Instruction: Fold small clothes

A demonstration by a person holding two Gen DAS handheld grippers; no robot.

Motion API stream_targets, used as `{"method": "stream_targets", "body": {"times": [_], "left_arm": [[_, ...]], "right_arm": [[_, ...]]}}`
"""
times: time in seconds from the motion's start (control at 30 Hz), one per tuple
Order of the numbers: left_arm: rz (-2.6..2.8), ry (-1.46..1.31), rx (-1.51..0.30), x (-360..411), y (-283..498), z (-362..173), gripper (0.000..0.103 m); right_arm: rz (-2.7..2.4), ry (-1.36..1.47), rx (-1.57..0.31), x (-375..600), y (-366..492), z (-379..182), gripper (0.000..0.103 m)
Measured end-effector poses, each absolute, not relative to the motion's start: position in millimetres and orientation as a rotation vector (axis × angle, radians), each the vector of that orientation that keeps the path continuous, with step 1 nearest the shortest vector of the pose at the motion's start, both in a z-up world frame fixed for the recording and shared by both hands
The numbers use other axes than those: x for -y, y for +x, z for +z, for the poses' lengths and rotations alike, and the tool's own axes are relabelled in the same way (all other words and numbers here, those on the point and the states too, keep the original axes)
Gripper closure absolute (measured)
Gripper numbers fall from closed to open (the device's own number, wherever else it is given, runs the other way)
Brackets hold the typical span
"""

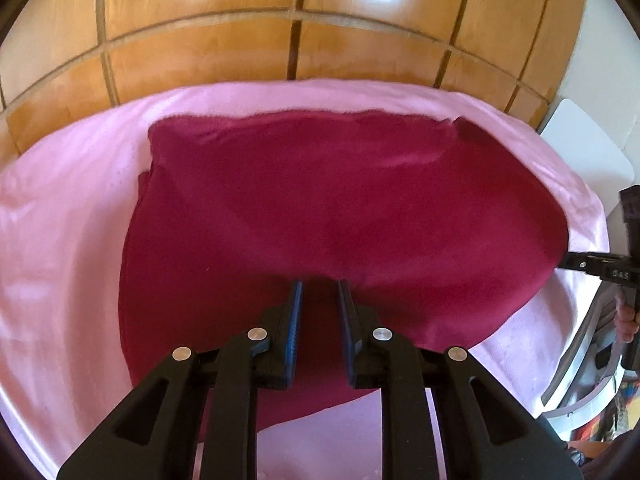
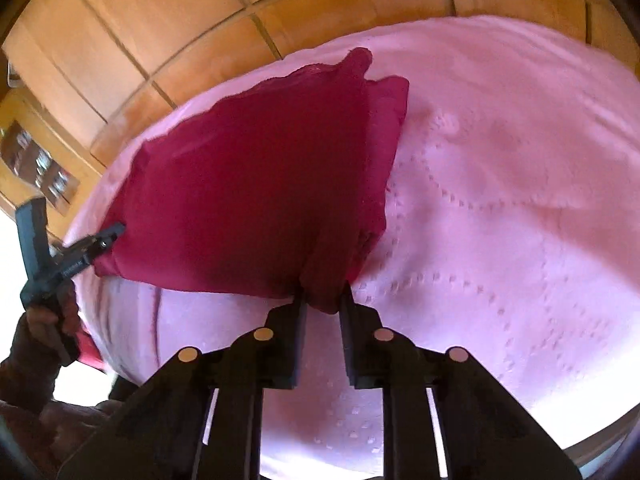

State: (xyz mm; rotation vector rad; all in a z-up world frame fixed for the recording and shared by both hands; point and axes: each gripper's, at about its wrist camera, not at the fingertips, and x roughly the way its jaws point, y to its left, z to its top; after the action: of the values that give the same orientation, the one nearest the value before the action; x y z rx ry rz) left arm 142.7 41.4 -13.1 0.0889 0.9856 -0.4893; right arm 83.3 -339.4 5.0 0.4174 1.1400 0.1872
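Crimson, soft, thin knit garment (image 2: 256,184) drapes limply over the pink quilted bedspread (image 2: 500,200) ahead, light and floppy, so my right gripper (image 2: 323,300) and left gripper (image 1: 319,284) each pinch a near corner.

**Garment stretched between my two tools**

I see the garment (image 1: 320,208) on the cloth-covered worktop (image 1: 60,240), its far edge near the worktop's far edge. My left tool (image 1: 319,292) grips one near corner, my right tool (image 2: 323,304) the other.

Bare pink sheet (image 2: 520,200) lies open right of the garment (image 2: 248,184); wooden panelling (image 1: 280,20) closes the far side.
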Motion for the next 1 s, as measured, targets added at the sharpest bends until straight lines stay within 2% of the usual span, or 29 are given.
{"method": "stream_targets", "body": {"times": [0.13, 0.3, 0.4, 0.47, 0.53, 0.57, 0.63, 0.7, 0.73, 0.77, 0.8, 0.83, 0.87, 0.9, 0.97, 1.0], "left_arm": [[-0.496, 0.055, -1.005, -50.3, 144.4, -16.2, 0.087], [-0.512, 0.056, -1.012, -51.4, 142.6, -19.9, 0.087], [-0.520, 0.041, -1.014, -56.7, 138.6, -15.9, 0.087], [-0.534, 0.012, -1.016, -64.3, 136.6, -12.8, 0.087], [-0.549, -0.035, -1.000, -76.1, 133.3, -4.4, 0.087], [-0.548, -0.061, -0.991, -83.8, 130.9, -0.6, 0.087], [-0.526, -0.135, -0.981, -107.5, 126.3, 5.1, 0.087], [-0.492, -0.208, -0.974, -131.1, 123.3, 8.8, 0.087], [-0.466, -0.241, -0.970, -144.4, 121.6, 10.1, 0.087], [-0.439, -0.273, -0.968, -159.5, 119.7, 10.0, 0.080], [-0.404, -0.319, -0.965, -176.8, 116.8, 8.9, 0.072], [-0.376, -0.356, -0.959, -188.1, 114.4, 8.1, 0.058], [-0.344, -0.404, -0.958, -201.9, 110.8, 5.9, 0.053], [-0.338, -0.433, -0.961, -210.1, 108.4, 4.2, 0.053], [-0.343, -0.478, -0.957, -222.3, 103.1, 2.4, 0.053], [-0.367, -0.498, -0.951, -225.0, 99.3, 1.5, 0.053]], "right_arm": [[0.156, 0.307, -1.088, 348.8, 70.6, 32.9, 0.096], [0.108, 0.264, -1.221, 348.0, 71.3, -18.0, 0.096], [0.109, 0.328, -1.196, 353.2, 67.9, -17.4, 0.095], [0.094, 0.340, -1.203, 360.4, 63.0, -15.8, 0.103], [0.058, 0.348, -1.212, 369.9, 57.6, -12.1, 0.102], [0.042, 0.371, -1.207, 374.9, 55.6, -8.6, 0.096], [0.013, 0.392, -1.177, 382.2, 54.4, 2.3, 0.095], [0.008, 0.401, -1.138, 376.6, 59.7, 13.8, 0.089], [0.016, 0.397, -1.118, 371.3, 64.2, 18.8, 0.079], [0.029, 0.392, -1.094, 364.9, 69.1, 24.9, 0.065], [0.046, 0.388, -1.070, 356.6, 75.4, 30.5, 0.058], [0.072, 0.379, -1.042, 343.8, 84.6, 36.8, 0.051], [0.096, 0.366, -1.022, 332.2, 91.9, 40.4, 0.050], [0.122, 0.349, -1.010, 321.2, 99.8, 42.8, 0.048], [0.170, 0.300, -1.005, 295.5, 115.6, 41.5, 0.037], [0.176, 0.274, -1.010, 284.3, 122.4, 38.5, 0.037]]}}
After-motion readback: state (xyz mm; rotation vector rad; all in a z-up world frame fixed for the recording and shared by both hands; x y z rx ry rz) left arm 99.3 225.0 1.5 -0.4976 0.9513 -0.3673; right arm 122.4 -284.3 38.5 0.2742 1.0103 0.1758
